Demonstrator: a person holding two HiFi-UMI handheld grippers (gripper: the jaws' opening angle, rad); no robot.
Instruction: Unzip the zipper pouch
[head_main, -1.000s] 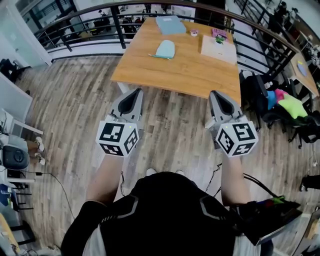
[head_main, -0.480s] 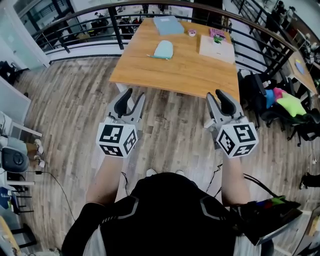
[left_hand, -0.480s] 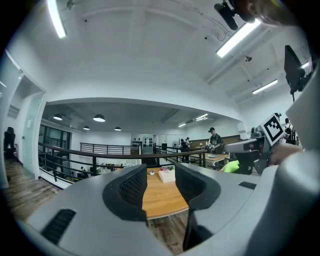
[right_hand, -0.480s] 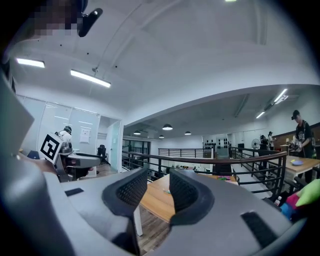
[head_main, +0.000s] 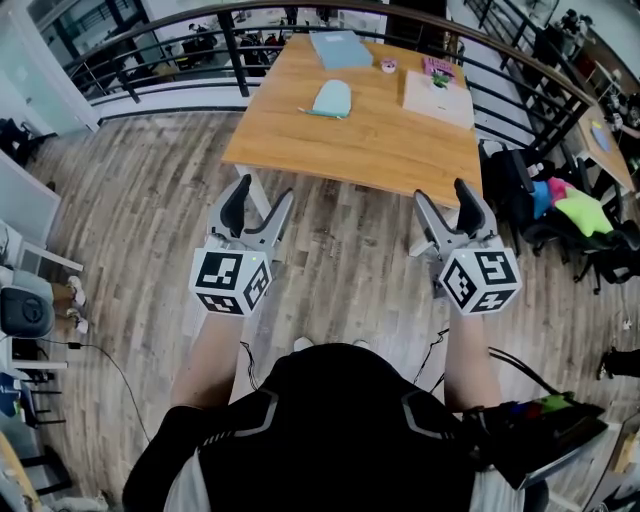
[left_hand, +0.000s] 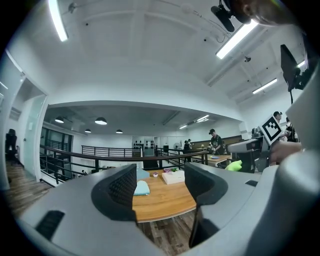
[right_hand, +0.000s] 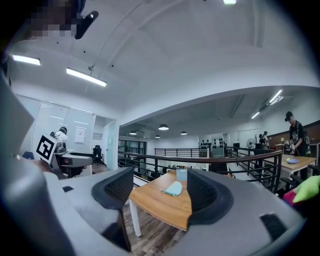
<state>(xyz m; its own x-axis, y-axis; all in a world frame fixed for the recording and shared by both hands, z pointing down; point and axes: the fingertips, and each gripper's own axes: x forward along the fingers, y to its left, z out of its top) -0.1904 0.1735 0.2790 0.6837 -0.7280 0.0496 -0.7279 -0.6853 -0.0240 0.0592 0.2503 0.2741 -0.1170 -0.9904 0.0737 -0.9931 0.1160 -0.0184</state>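
Observation:
A pale mint zipper pouch (head_main: 330, 97) lies flat on the far half of a wooden table (head_main: 380, 140), with its pull tab sticking out to the left. Both grippers hang over the floor, short of the table's near edge and well away from the pouch. My left gripper (head_main: 262, 200) has its jaws opening, with nothing between them. The jaws of my right gripper (head_main: 447, 205) are also opening on empty air. The left gripper view shows the pouch (left_hand: 141, 188) far off past the left gripper (left_hand: 160, 192). Through the right gripper (right_hand: 160, 192), the pouch (right_hand: 174, 188) appears just as distant.
On the table's far side lie a blue notebook (head_main: 340, 48), a white box (head_main: 438, 98), a small pink item (head_main: 388, 66) and a pink packet (head_main: 438, 67). A black railing (head_main: 150, 40) curves behind the table. Chairs with bright clothing (head_main: 575, 205) stand at the right.
Both grippers' jaws have gone from shut to spread wide. The grippers have stayed in much the same place in front of the table.

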